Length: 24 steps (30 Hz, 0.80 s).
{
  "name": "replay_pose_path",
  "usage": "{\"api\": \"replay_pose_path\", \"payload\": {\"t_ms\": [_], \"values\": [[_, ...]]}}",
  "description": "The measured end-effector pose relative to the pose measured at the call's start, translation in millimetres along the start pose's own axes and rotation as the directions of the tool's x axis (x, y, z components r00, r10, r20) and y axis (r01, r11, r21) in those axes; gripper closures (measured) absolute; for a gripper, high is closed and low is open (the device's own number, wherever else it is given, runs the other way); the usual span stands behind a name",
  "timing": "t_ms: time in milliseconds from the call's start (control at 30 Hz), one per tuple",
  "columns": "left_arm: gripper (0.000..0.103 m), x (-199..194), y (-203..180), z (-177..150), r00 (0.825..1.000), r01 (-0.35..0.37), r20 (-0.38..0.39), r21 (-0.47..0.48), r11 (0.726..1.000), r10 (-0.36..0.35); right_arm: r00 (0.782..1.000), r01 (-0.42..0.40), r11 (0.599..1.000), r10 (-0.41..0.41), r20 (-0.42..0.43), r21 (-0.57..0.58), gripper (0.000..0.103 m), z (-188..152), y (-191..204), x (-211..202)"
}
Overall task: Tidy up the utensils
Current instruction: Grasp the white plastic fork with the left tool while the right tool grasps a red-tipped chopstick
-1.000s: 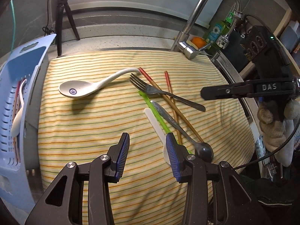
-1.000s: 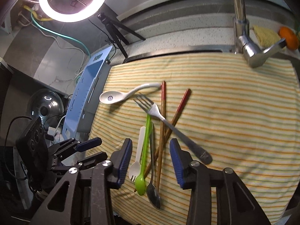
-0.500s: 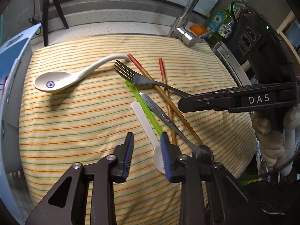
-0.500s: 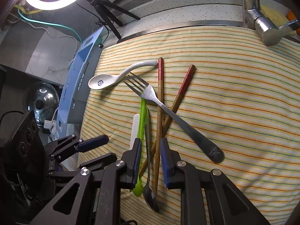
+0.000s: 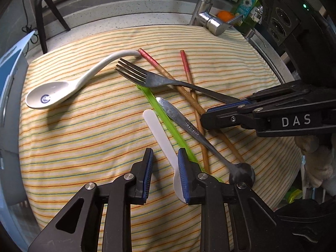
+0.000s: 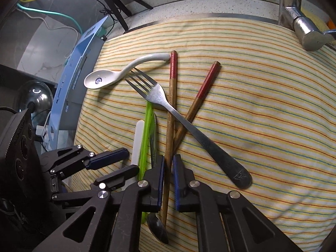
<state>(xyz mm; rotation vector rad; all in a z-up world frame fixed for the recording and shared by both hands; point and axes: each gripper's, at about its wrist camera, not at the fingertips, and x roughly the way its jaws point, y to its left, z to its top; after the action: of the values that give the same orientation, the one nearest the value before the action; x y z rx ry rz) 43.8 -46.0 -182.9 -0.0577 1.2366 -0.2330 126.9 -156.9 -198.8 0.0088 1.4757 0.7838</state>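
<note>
Utensils lie on a striped cloth point(image 5: 84, 126): a white ceramic spoon point(image 5: 69, 88), a metal fork point(image 5: 168, 83), two red-tipped wooden chopsticks point(image 6: 171, 109), a green plastic spoon point(image 5: 166, 121), a white plastic spoon point(image 5: 163, 142) and a metal spoon point(image 5: 199, 134). My left gripper point(image 5: 164, 168) is low over the cloth, jaws partly open around the white plastic spoon's handle. My right gripper point(image 6: 168, 180) has its jaws nearly closed around one chopstick, with a thin gap showing on each side.
A light blue utensil basket point(image 6: 69, 79) stands at the cloth's left edge. A faucet point(image 5: 210, 19) and bottles stand at the back right. A tripod point(image 5: 42, 16) stands at the back left. The fork lies across both chopsticks.
Both grippers have moved down and forward to the utensils and narrowed their jaws: the left around the white plastic spoon, the right around a chopstick.
</note>
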Motion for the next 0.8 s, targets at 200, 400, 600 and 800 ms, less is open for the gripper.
{"api": "replay_pose_path", "payload": {"t_ms": [200, 400, 600, 800], "values": [[0.087, -1.5, 6.2, -0.4, 1.000, 0.006, -0.002, 0.000, 1.000, -0.006, 1.000, 0.014, 1.000, -0.014, -0.005, -0.022, 0.097, 0.7, -2.5, -5.5], [0.083, 2.1, 6.5, 3.2, 1.000, -0.013, -0.021, 0.003, 1.000, 0.013, 0.999, 0.028, 0.999, -0.028, -0.016, -0.045, 0.097, 2.7, 0.2, -3.7], [0.093, 1.8, 7.8, 2.6, 1.000, -0.021, 0.002, 0.015, 1.000, 0.021, 0.999, 0.033, 0.997, -0.034, -0.026, -0.066, 0.097, 2.2, 7.2, 0.8], [0.094, -6.5, 24.3, -6.1, 1.000, -0.009, 0.009, -0.027, 1.000, 0.009, 0.998, 0.031, 0.996, -0.036, -0.054, -0.083, 0.097, -7.6, 3.1, -3.7]]}}
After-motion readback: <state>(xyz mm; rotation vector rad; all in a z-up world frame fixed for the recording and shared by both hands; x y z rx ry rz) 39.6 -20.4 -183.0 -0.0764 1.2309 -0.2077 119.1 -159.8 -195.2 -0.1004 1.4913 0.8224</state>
